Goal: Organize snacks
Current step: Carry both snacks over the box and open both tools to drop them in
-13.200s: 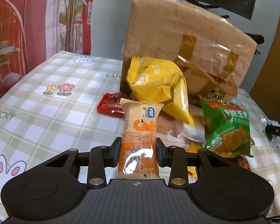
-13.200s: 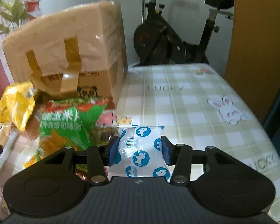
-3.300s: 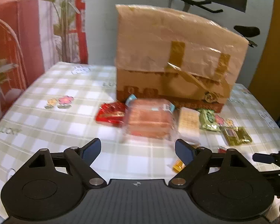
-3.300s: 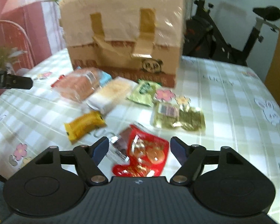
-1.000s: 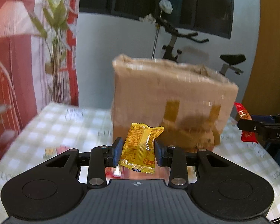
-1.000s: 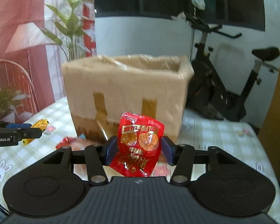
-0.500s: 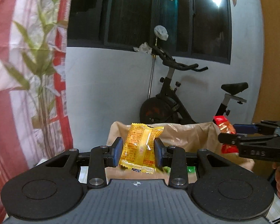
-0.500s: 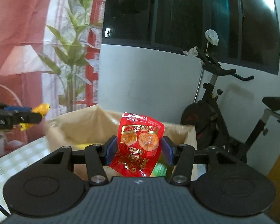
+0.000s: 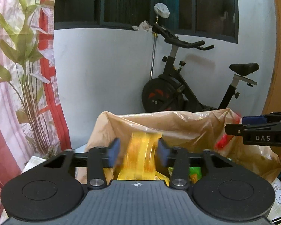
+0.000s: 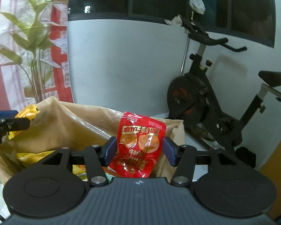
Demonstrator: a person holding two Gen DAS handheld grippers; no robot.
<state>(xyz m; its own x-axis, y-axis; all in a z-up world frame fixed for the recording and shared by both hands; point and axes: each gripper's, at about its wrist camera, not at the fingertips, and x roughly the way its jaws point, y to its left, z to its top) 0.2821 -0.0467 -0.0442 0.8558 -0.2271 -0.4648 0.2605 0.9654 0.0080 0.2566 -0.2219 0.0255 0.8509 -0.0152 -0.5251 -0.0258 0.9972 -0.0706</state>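
Snacks already lie in the lined box (image 9: 178,125); over it the left gripper (image 9: 138,151) is opening, its blurred yellow packet (image 9: 140,155) dropping free, while the right gripper (image 10: 139,149), jaws also parting, still frames the red pouch (image 10: 140,146), not yet fallen.

Two grippers (image 9: 138,152) (image 10: 139,151), one yellow snack packet (image 9: 140,155), one red snack packet (image 10: 139,146), one lined cardboard box (image 9: 178,125), one exercise bike (image 9: 181,91), one leafy plant (image 9: 22,56).
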